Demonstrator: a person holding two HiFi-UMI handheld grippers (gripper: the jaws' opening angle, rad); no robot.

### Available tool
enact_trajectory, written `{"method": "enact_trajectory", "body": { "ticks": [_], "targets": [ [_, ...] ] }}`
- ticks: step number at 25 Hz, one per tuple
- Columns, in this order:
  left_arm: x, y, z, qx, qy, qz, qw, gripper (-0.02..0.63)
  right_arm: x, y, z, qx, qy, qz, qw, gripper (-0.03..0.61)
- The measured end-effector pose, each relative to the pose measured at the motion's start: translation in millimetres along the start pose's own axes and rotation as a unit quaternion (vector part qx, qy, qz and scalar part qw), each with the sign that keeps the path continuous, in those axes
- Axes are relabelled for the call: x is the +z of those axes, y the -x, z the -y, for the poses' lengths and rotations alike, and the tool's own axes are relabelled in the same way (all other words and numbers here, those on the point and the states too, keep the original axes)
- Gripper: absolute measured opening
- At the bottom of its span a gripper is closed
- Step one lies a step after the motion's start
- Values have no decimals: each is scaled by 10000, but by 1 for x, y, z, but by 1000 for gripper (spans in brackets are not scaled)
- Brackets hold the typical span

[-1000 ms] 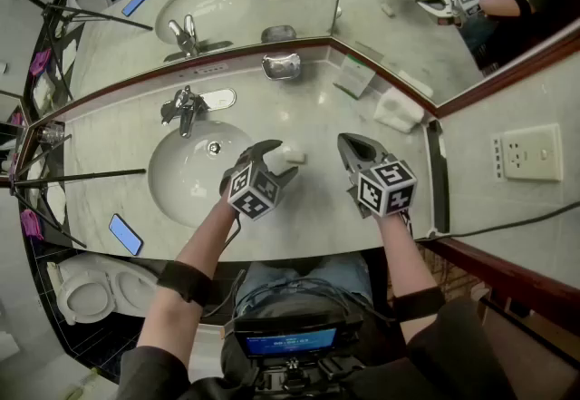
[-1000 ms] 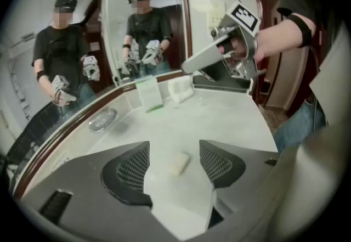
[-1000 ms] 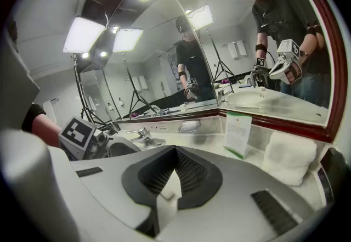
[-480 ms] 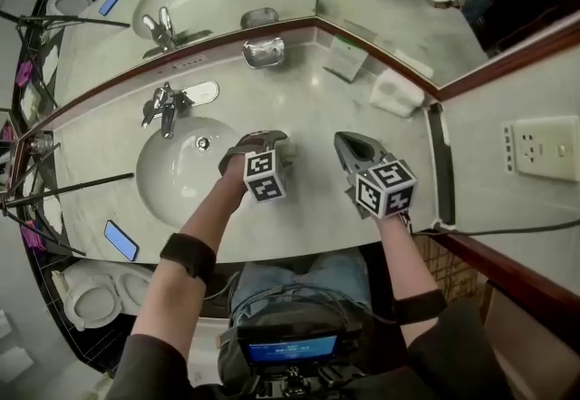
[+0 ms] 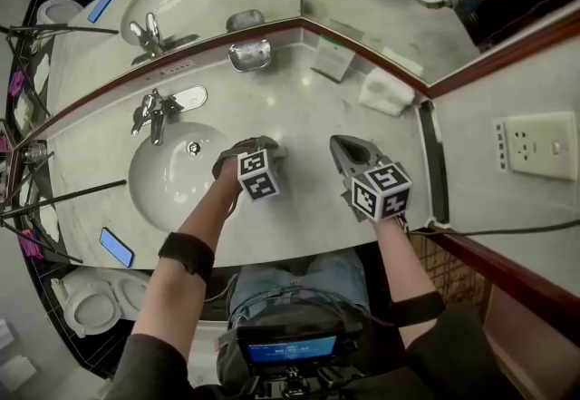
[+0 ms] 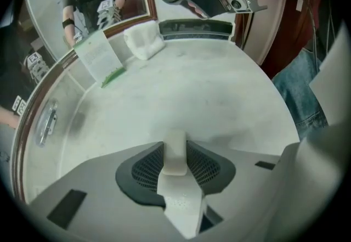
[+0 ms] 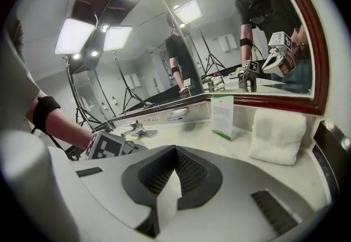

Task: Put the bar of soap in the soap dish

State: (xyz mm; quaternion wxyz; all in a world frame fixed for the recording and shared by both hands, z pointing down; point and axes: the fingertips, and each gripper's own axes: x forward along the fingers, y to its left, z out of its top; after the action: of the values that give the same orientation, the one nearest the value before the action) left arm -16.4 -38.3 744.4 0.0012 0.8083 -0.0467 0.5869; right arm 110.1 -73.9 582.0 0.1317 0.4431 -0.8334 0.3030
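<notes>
The left gripper (image 5: 263,151) and the right gripper (image 5: 340,146) were housed in pale grey shells. Each was fitted with a white marker cube (image 5: 258,177) printed with black squares. Dark mesh-textured pads (image 7: 189,172) were set into the jaws. A black band (image 5: 186,255) was worn on each forearm, with dark sleeves (image 5: 149,369) above. Blue jeans (image 5: 299,273) were worn. A black chest unit (image 5: 290,348) with a blue screen was carried at 6 o'clock of the head view.
</notes>
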Motion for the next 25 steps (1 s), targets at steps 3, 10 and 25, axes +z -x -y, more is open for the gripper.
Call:
{"method": "enact_trajectory", "body": {
  "ticks": [3, 10, 25],
  "targets": [
    [3, 3, 0, 8, 228, 113, 9997, 133, 0, 1, 3, -9, 9, -12, 10000, 18],
    [15, 30, -6, 220, 666, 557, 9960, 133, 5, -2, -4, 63, 85, -35, 9999, 18],
    [44, 218, -32, 1702, 2869, 3266, 8843, 133, 56, -4, -62, 506, 706, 87, 9962, 18]
  ]
}}
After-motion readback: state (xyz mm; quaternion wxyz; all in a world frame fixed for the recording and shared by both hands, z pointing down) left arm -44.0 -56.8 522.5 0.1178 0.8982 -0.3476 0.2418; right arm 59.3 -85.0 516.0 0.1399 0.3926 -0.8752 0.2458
